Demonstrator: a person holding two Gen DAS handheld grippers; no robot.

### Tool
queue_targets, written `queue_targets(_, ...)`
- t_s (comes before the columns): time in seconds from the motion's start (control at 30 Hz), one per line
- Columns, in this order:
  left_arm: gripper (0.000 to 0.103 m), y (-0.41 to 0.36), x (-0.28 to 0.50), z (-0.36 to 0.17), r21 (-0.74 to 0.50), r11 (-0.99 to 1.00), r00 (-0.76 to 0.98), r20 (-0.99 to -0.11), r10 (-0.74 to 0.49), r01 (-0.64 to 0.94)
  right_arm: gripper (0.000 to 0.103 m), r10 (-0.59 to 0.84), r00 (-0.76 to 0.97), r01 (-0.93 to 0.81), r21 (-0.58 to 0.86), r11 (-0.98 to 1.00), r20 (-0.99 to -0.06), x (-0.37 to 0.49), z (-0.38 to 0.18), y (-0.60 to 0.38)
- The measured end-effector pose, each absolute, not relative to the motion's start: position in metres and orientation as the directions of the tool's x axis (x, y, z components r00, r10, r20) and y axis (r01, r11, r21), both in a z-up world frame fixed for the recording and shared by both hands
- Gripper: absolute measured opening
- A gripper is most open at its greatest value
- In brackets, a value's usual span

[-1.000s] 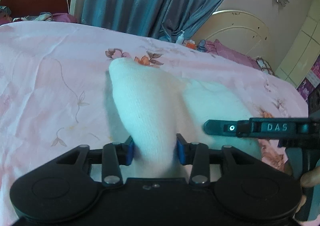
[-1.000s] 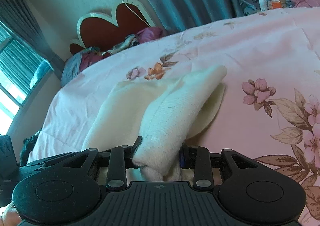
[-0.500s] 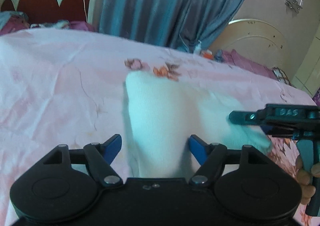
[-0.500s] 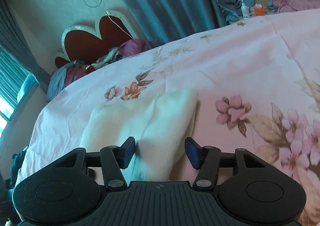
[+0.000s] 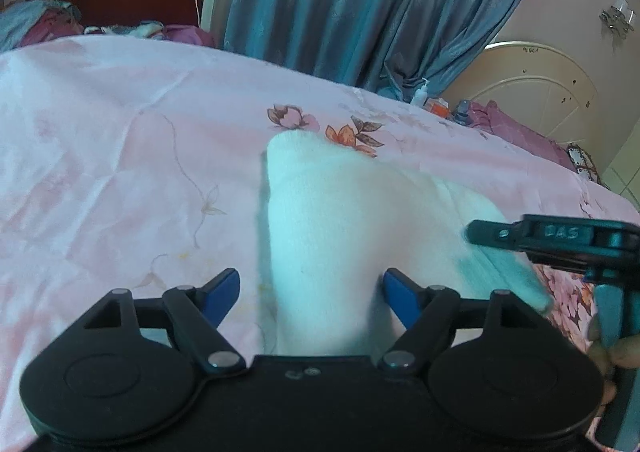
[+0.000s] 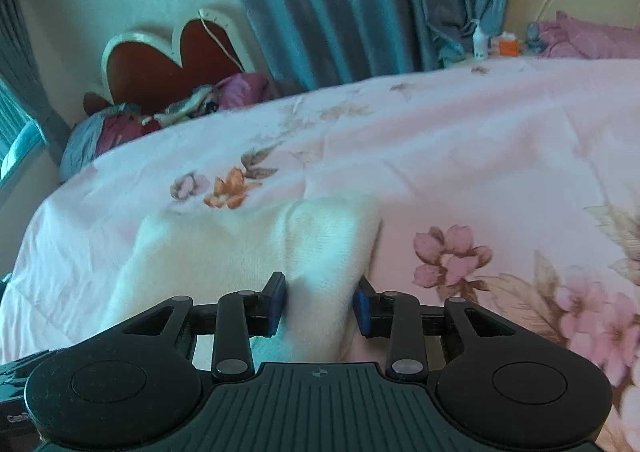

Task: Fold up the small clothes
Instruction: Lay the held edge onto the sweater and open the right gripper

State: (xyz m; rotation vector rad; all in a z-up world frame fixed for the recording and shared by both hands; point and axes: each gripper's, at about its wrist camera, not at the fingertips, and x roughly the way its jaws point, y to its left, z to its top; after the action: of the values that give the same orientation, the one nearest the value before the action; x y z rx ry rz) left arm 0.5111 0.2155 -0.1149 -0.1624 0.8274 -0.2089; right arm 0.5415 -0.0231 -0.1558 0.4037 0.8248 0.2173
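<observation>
A white knitted garment (image 5: 320, 220) lies on the pink flowered bedsheet (image 5: 120, 152), with a raised fold running away from me. My left gripper (image 5: 310, 288) straddles the near end of that fold. Its jaws are opening, and the blue pads stand clear of the cloth on both sides. In the right wrist view the same garment (image 6: 224, 252) has a narrower fold at its right edge. My right gripper (image 6: 320, 304) is closing on that fold, and both pads touch the cloth. The right gripper's fingers (image 5: 500, 234) show side-on at the right of the left wrist view.
A red heart-shaped headboard (image 6: 160, 64) with piled clothes (image 6: 120, 128) stands at the bed's far left. Blue curtains (image 5: 360, 12) hang behind. Small bottles (image 5: 422, 92) sit beyond the far bed edge. A hand (image 5: 608, 356) holds the right gripper's handle.
My left jaws have spread apart and let go of the fold they held. My right jaws opened, then closed again on the garment's right fold. The garment has settled lower on the bed.
</observation>
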Motion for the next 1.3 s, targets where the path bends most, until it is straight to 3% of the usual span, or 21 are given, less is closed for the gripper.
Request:
queue_targets(0.4, 0.077, 0.218, 0.444, -0.115, -0.209, 0.97, 0.62, -0.747, -0.239, 0.123, 0.035, 0.418, 0.641, -0.15, 0.43, 0.89, -0.643, 0.437, -0.134, -0.015)
queue_targets(0.6, 0.078, 0.213, 0.43, -0.127, -0.178, 0.971, 0.615, -0.752, -0.238, 0.159, 0.034, 0.33, 0.584, -0.091, 0.345, 0.934, -0.741, 0.411, -0.164, -0.008)
queue_targets(0.7, 0.079, 0.213, 0.429, -0.125, -0.176, 0.97, 0.607, -0.757, -0.242, 0.168, 0.034, 0.329, 0.579, -0.028, 0.385, 0.922, -0.746, 0.403, -0.17, -0.014)
queue_targets(0.8, 0.084, 0.213, 0.427, -0.125, -0.168, 0.97, 0.605, -0.758, -0.242, 0.177, 0.034, 0.294, 0.582, -0.035, 0.337, 0.941, -0.759, 0.394, -0.17, -0.007)
queue_targets(0.97, 0.103, 0.209, 0.425, -0.128, -0.156, 0.97, 0.591, -0.771, -0.237, 0.186, 0.034, 0.29, 0.55, -0.019, 0.335, 0.942, -0.783, 0.39, -0.168, -0.001)
queue_targets(1.3, 0.103, 0.198, 0.426, -0.127, -0.084, 0.986, 0.572, -0.806, -0.153, 0.146, 0.034, 0.28, 0.555, -0.005, 0.334, 0.943, -0.783, 0.386, -0.17, -0.001)
